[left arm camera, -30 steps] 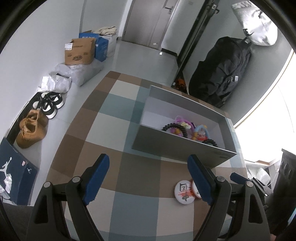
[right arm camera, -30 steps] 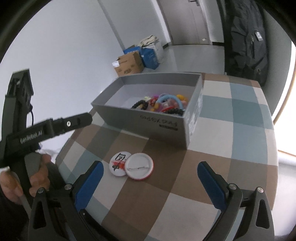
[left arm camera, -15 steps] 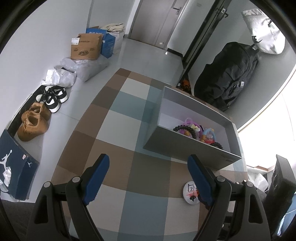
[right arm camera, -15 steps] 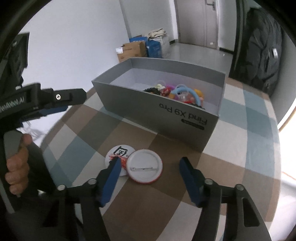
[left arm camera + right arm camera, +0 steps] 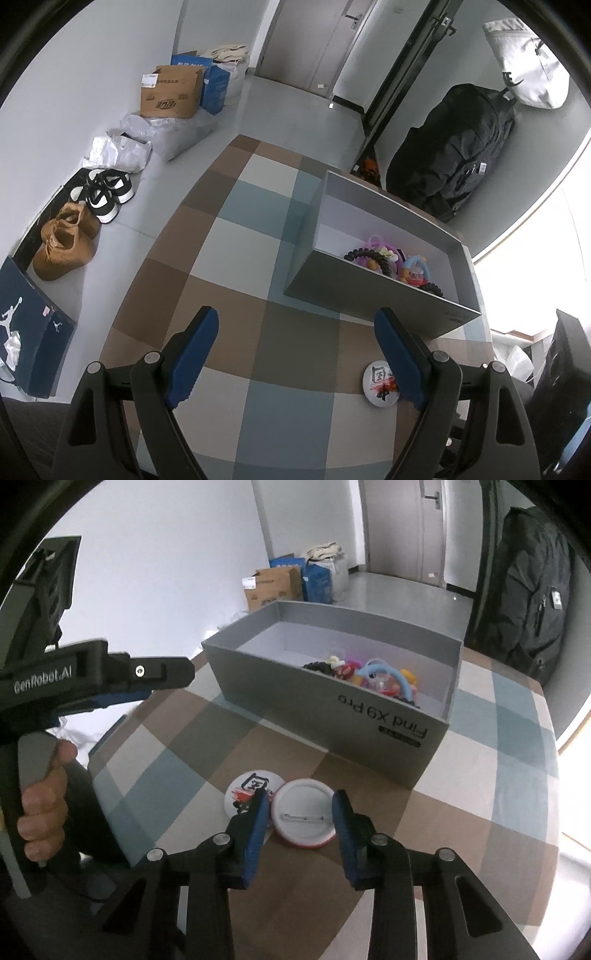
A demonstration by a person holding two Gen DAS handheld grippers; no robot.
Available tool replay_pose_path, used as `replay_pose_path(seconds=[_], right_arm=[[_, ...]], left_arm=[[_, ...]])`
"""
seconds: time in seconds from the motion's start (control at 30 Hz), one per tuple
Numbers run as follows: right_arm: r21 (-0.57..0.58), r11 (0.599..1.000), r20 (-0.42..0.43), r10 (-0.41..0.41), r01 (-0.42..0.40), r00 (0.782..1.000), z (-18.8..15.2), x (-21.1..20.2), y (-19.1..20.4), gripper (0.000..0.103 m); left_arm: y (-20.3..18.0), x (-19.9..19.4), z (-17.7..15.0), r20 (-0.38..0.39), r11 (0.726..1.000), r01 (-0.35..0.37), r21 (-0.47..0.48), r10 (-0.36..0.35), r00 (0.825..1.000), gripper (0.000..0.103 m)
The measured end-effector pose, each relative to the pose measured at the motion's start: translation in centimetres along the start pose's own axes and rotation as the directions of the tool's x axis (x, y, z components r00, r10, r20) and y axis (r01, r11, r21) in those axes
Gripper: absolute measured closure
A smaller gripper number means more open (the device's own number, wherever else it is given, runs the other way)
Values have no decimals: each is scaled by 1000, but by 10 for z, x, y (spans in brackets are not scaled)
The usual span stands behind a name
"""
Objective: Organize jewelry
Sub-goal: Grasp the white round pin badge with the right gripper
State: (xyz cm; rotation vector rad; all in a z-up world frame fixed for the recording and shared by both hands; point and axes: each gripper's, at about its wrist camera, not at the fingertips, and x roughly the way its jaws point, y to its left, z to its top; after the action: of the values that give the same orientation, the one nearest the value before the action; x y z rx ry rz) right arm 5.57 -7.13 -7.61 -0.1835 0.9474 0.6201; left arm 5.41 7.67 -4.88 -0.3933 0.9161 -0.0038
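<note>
Right wrist view shows our right gripper (image 5: pixel 300 805) closing around the face-down badge (image 5: pixel 303 818) lying on the checked cloth (image 5: pixel 498 794) before the grey box (image 5: pixel 332 720); we should squeeze its rim squarely, left gripper (image 5: pixel 295 332) spread idle.

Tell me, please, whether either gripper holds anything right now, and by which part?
Nothing is held yet. The right gripper is closing its jaws around the face-down badge, one at each side of its rim. The left gripper is open and empty.
</note>
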Motion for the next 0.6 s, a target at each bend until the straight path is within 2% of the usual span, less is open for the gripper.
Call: replay_pose_path(seconds=[0.27,0.6], right_arm=[[29,999,26,12,-13,1000,4,-9,-6,69],[123,992,86,3,-13,996,4,-32,-30,69]], left_arm=[[-8,1,-4,-6,999,7,49,-7,1000,20],[-40,6,-19,-49,981,59,187,-50,998,20]])
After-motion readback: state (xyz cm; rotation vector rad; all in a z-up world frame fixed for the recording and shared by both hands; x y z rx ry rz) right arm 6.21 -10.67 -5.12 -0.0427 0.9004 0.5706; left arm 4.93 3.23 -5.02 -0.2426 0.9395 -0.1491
